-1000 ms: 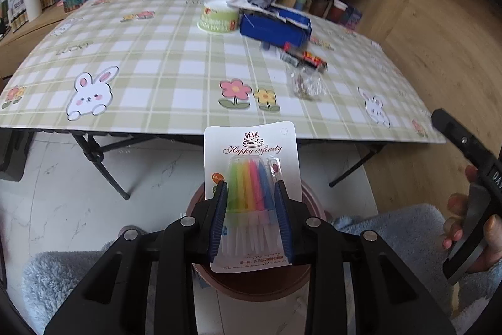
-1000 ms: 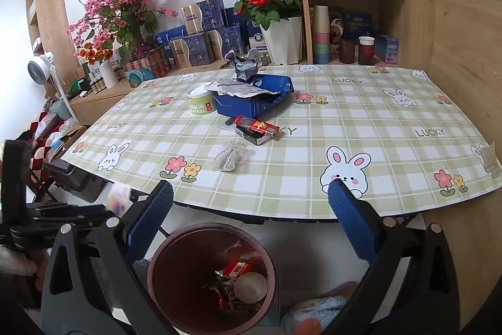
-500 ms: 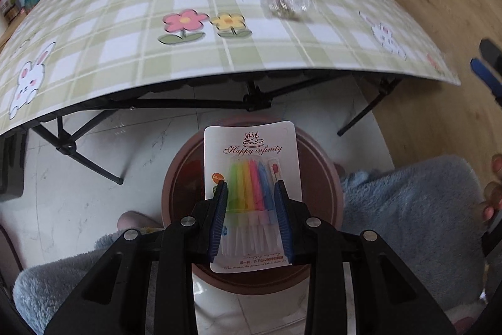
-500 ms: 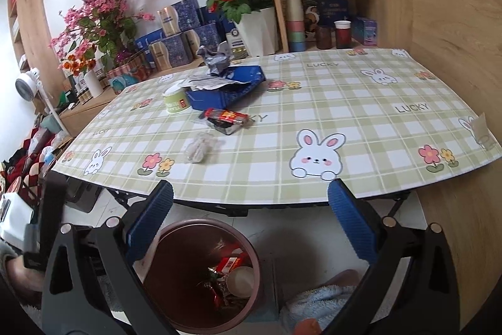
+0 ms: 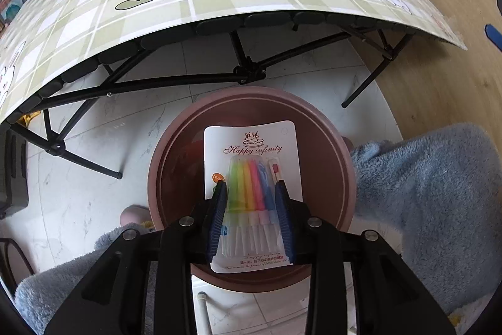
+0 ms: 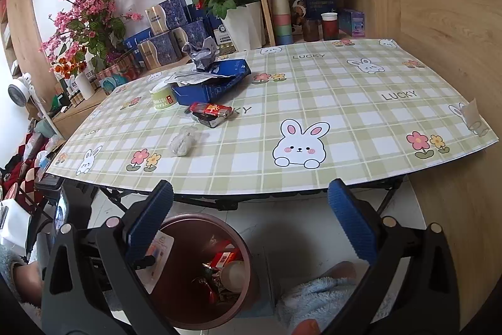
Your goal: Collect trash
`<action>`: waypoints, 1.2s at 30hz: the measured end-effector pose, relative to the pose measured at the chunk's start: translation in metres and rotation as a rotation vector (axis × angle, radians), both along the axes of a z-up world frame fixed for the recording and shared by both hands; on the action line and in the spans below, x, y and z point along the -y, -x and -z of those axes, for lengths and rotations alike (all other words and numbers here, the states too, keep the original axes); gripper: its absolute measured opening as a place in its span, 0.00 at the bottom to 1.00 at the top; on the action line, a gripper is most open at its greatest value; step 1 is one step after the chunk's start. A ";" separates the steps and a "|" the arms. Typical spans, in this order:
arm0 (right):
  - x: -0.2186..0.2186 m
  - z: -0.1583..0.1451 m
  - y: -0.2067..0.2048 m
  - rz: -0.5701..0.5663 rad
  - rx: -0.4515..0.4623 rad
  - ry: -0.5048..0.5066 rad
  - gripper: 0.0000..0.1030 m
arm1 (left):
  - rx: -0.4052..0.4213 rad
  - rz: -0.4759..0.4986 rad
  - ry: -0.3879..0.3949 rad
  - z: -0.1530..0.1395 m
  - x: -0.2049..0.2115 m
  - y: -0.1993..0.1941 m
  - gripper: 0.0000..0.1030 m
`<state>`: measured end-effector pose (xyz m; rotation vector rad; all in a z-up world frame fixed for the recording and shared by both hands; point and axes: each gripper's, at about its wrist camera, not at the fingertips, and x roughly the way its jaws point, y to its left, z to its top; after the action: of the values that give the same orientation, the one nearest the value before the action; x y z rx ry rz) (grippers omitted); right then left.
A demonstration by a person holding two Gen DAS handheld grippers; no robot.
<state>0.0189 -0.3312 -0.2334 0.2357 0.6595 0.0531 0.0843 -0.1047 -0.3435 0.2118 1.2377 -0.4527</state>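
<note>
My left gripper (image 5: 250, 187) is shut on a white card pack of coloured birthday candles (image 5: 251, 171) and holds it right over the open brown trash bin (image 5: 329, 146) on the floor. In the right wrist view the bin (image 6: 188, 228) holds several wrappers and a cup, and the candle pack (image 6: 160, 247) shows at its left rim. My right gripper (image 6: 249, 201) is open and empty, in front of the table edge. On the table lie a crumpled clear plastic bag (image 6: 182, 142), a red lighter and cigarette pack (image 6: 210, 113), a green cup (image 6: 161, 98) and a blue box with crumpled paper (image 6: 213, 80).
The checked tablecloth table (image 6: 345, 115) stands on black folding legs (image 5: 244, 71) just beyond the bin. Flower pots and boxes line the back; a wooden shelf stands at the right. Blue fluffy slippers (image 5: 423, 193) flank the bin on the white tile floor.
My left gripper has tipped down and moved in over the bin, candle pack still held. The right gripper view shifted slightly; it stays open.
</note>
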 end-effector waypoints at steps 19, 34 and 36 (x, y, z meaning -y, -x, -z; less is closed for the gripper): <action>-0.018 0.006 -0.002 -0.027 -0.031 0.003 0.95 | 0.252 -0.171 0.071 -0.062 -0.034 0.021 0.89; -0.033 0.020 -0.012 -0.108 -0.064 -0.041 0.95 | 0.391 -0.328 0.133 -0.089 -0.071 0.023 0.93; -0.036 0.021 -0.020 -0.132 -0.082 -0.033 0.95 | 0.398 -0.326 0.134 -0.090 -0.071 0.023 0.93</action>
<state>0.0386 -0.2950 -0.2548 0.2264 0.7553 0.1820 0.0615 -0.0333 -0.2539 -0.0173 0.8266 -0.1958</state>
